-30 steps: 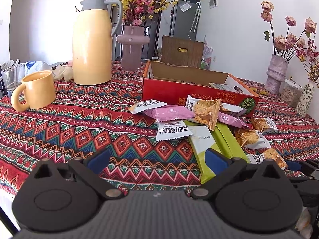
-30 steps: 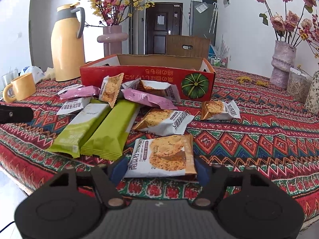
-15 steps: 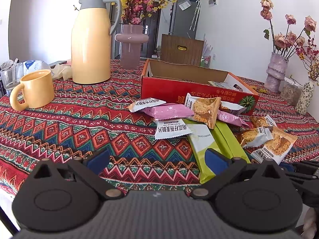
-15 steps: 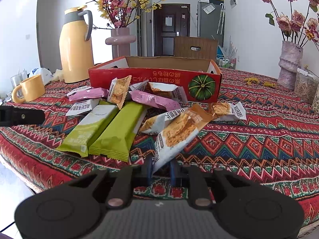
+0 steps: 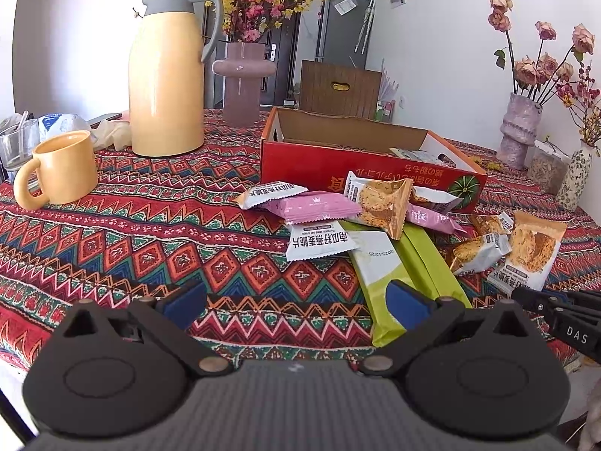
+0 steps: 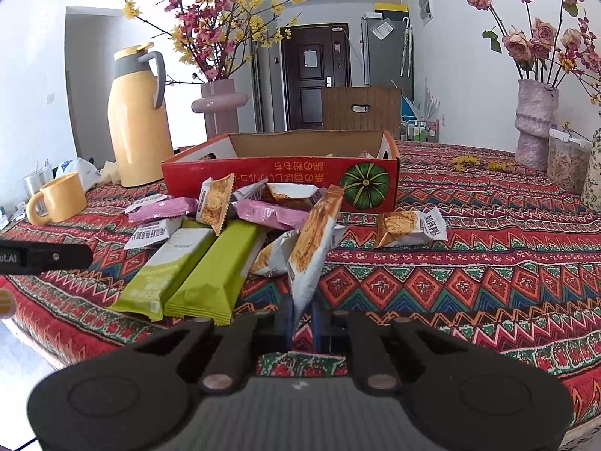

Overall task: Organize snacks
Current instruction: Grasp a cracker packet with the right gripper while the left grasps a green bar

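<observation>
My right hand-held gripper (image 6: 302,317) is clenched on the lower edge of a glossy foil cracker packet (image 6: 313,248), which stands tilted above the tabletop (image 6: 469,263), its jaws having just closed onto it. My left hand-held gripper (image 5: 296,300) is released, blue pads spread over bare cloth. At 11 o'clock of the held packet lie two long matte green bars (image 6: 188,274), side by side. Beyond them, at 12 o'clock, crinkled pink and white sachets (image 6: 263,212) are heaped against the red cardboard box (image 6: 281,178). One small cracker pack (image 6: 409,227) lies apart at 2 o'clock. The tabletop wears a woven cloth of red zigzags and diamonds. At 10 o'clock stand a smooth yellow mug (image 6: 60,197) and a tall yellow flask (image 6: 137,124); a ribbed mauve vase (image 6: 535,124) of dried roses stands against the white wall at 2 o'clock.
</observation>
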{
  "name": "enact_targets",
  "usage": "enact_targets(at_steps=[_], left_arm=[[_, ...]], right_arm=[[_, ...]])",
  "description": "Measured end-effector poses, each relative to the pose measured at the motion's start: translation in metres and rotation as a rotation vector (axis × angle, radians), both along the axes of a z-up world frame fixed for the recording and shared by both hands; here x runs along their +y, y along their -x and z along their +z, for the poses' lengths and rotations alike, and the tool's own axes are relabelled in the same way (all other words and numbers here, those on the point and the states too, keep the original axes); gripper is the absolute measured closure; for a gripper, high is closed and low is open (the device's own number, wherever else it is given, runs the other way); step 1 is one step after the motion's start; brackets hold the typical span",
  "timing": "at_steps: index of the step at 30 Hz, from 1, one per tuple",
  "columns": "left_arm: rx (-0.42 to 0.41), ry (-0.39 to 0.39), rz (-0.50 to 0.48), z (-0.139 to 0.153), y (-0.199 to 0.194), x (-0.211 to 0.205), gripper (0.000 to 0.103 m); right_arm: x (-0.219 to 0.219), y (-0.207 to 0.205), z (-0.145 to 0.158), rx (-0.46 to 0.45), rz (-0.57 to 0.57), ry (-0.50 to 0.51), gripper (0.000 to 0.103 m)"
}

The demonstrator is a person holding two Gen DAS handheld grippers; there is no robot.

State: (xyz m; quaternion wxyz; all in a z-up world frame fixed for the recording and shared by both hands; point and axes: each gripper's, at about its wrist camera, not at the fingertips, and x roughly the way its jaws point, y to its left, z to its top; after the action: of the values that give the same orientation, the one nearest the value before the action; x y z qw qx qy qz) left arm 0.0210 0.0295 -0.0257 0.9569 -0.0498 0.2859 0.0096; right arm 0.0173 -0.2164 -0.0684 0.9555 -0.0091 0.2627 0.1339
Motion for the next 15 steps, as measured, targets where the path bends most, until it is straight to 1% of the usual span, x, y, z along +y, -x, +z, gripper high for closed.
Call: enact_targets(at_steps=[8,15], left_arm=[[0.031,-0.005,-0.026,0.005,-0.023,-0.015,0.0],[0.103,-0.041,-0.026,-0.002,-0.053,-0.036,0.001]], right_arm=[[-0.018,0.004,0.015,-0.061,-0.031,-0.031,0.094],[-0.027,0.0,0.016,-0.072,-0.047,-0.044,0.094]])
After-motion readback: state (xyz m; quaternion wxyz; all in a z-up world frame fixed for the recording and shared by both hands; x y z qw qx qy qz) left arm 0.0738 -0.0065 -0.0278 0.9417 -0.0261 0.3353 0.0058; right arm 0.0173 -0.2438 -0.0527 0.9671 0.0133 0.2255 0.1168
